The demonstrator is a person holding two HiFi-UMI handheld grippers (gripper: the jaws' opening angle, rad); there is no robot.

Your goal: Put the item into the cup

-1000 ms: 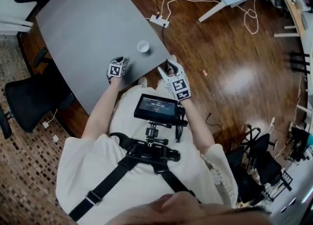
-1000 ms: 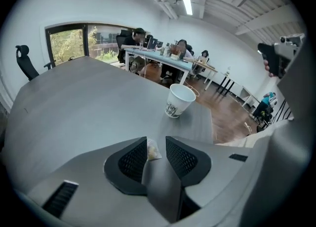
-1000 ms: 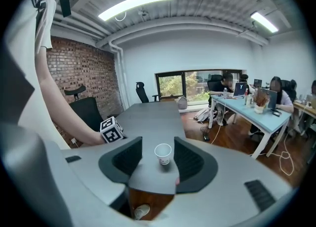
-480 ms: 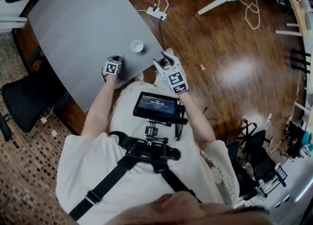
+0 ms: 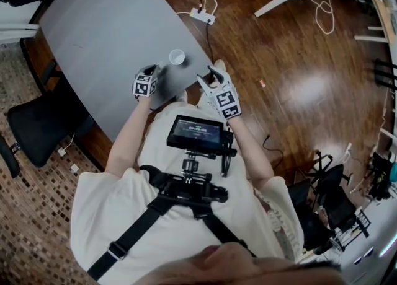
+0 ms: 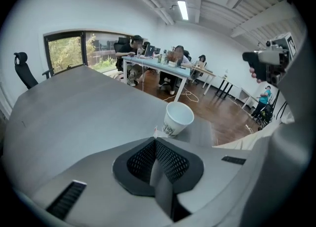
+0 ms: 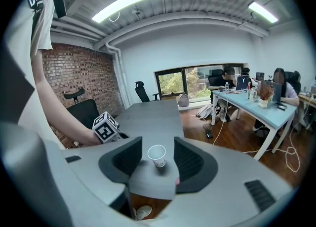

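Bare tabletop [image 5: 93, 36] lies open all around the cup [image 5: 177, 57].

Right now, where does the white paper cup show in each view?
Head view: cup upper centre, by the grey table corner.
Left gripper view: centre, just beyond the shut left tongs.
Right gripper view: lower centre, between the open right tongs.
Shared landmark: the grey table.

Left gripper [image 6: 155, 142] just clamped item [image 6: 155, 131] — right gripper [image 7: 158, 146] agape.

Grey table [image 5: 99, 23], 1 white cup [image 5: 177, 57] upright near its corner, possibly printed on the side.
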